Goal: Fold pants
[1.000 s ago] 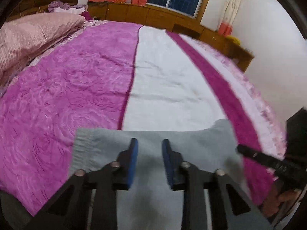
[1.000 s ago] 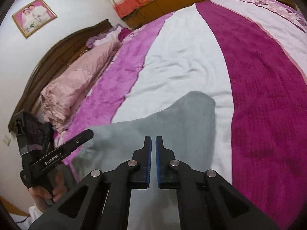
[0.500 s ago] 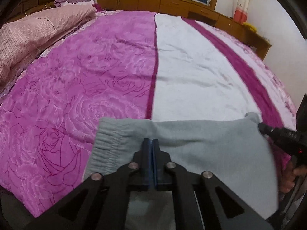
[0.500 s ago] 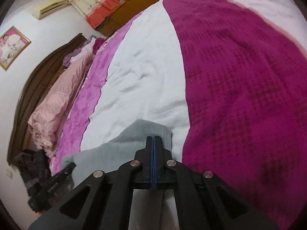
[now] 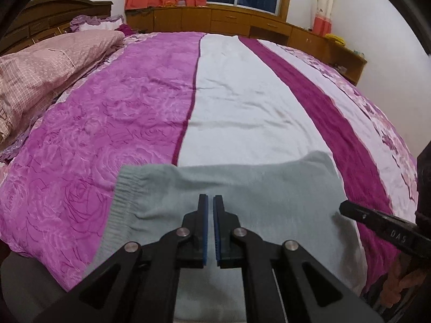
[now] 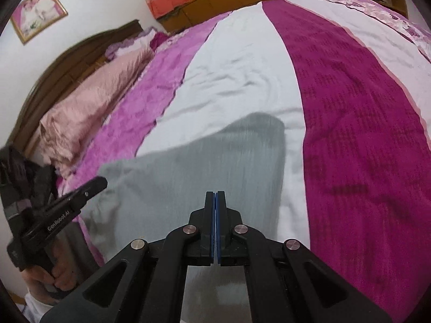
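Grey pants [image 5: 242, 188] lie flat near the front edge of the bed, with the ribbed waistband [image 5: 118, 202] at the left. My left gripper [image 5: 210, 197] hovers over their middle, shut to a thin slit, with no cloth visibly pinched. In the right wrist view the same pants [image 6: 202, 167] stretch from the left toward the white stripe. My right gripper [image 6: 215, 193] sits above their near part, shut with pads together and nothing between them. Each gripper shows in the other's view: the right gripper [image 5: 347, 207] at the pants' right edge, the left gripper [image 6: 100, 181] at their left edge.
The bedspread [image 5: 242, 107] has purple, white and magenta stripes running away from me. A pink folded quilt [image 5: 40, 75] lies at the left by the wooden headboard [image 5: 54, 8]. Wooden cabinets [image 5: 242, 24] and a window stand behind the bed. A hand [image 6: 40, 277] holds the left gripper.
The left gripper's jaws went from open to shut. Both grippers pushed forward over the pants, then drew back toward the near edge. The pants lie much as before.
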